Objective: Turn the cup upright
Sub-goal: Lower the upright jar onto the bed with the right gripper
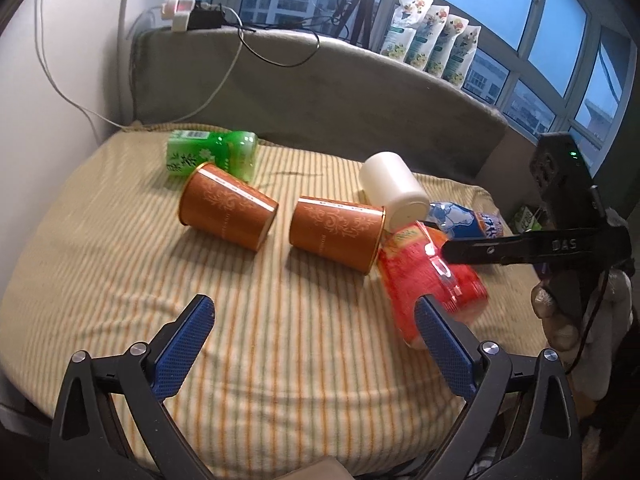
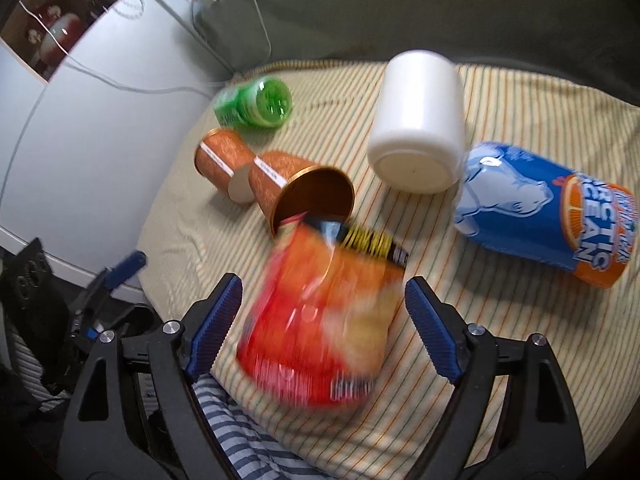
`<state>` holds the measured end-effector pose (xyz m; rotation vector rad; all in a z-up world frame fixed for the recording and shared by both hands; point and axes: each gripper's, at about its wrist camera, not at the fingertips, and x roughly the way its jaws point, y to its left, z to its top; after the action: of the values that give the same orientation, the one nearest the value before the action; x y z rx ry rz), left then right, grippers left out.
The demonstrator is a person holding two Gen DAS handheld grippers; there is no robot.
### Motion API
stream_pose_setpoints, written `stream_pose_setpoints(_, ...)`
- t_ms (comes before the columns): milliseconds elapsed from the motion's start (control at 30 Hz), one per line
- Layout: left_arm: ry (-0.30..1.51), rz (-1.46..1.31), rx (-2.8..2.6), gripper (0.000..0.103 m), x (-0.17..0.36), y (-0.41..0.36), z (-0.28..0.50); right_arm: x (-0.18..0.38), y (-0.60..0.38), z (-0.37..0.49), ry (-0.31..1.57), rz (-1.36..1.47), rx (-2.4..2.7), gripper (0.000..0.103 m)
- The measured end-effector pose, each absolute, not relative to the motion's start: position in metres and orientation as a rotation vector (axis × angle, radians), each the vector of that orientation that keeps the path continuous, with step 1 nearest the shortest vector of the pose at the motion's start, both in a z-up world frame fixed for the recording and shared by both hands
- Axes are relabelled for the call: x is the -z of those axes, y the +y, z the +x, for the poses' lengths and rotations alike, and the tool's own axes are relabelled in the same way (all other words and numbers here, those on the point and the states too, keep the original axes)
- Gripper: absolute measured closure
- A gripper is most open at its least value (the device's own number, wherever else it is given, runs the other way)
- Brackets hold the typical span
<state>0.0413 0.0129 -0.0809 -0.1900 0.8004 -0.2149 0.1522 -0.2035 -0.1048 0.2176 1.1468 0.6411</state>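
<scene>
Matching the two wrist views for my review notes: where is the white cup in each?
Left wrist: white cup, right of centre, on its side, above the red container.
Right wrist: white cup, upper centre-right, base toward the camera.
Shared landmark: the blue can, right beside it.

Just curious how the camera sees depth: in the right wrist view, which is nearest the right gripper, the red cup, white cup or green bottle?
1. Red cup, between the right gripper fingers.
2. White cup, beyond, slightly right.
3. Green bottle, far left.
</scene>
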Motion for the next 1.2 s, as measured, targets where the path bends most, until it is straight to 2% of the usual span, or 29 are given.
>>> stream_pose_setpoints(433, 0.921, -0.318, 0.383, 0.005, 0.082, -0.005, 0.071, 0.08, -0.269, 0.103, 0.916, 0.354, -0.481, 0.009)
stream_pose_setpoints(633, 1.063, -0.465, 0.448, 0.005, 0.096, -0.005, 0.101, 0.078, -0.291, 0.072, 0.857, 0.337, -0.403, 0.009)
stream_pose_setpoints(1200, 1.222, -0.561, 0.5, 0.007, 0.116, -0.029, 0.139, 0.105, -0.32, 0.054, 0.888, 0.41, -0.351, 0.009)
